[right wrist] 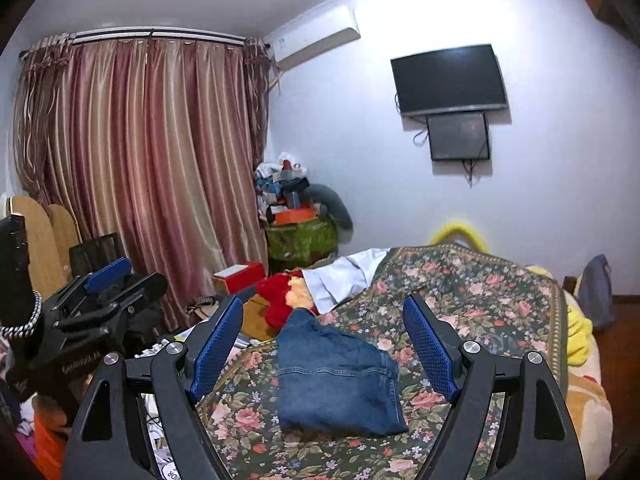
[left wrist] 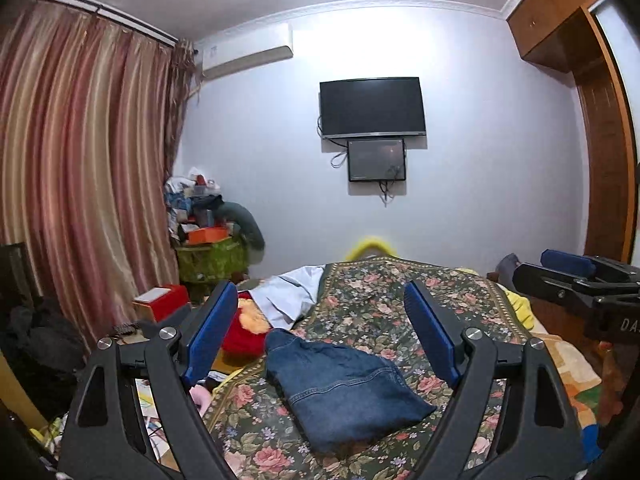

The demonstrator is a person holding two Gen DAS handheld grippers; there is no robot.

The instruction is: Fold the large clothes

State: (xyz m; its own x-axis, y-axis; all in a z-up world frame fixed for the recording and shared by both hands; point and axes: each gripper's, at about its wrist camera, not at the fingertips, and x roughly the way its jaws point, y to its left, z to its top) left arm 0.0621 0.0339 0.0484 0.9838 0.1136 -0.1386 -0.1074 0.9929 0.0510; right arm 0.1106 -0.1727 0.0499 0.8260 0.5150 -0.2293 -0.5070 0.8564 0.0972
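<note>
Left wrist view: folded blue denim jeans (left wrist: 340, 392), a thick creased wedge, lie on the floral woven bedspread (left wrist: 392, 292). The left gripper (left wrist: 320, 332) and right gripper (right wrist: 320, 336) hover above, blue-padded jaws spread wide, empty. Far left, a green bin (right wrist: 300, 240) is heaped with boxes.

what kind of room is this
Most likely a home bedroom: folded jeans lie on a bed under a floral cover, a TV hangs on the wall with an air conditioner near the ceiling, and long curtains cover the window side.
</note>
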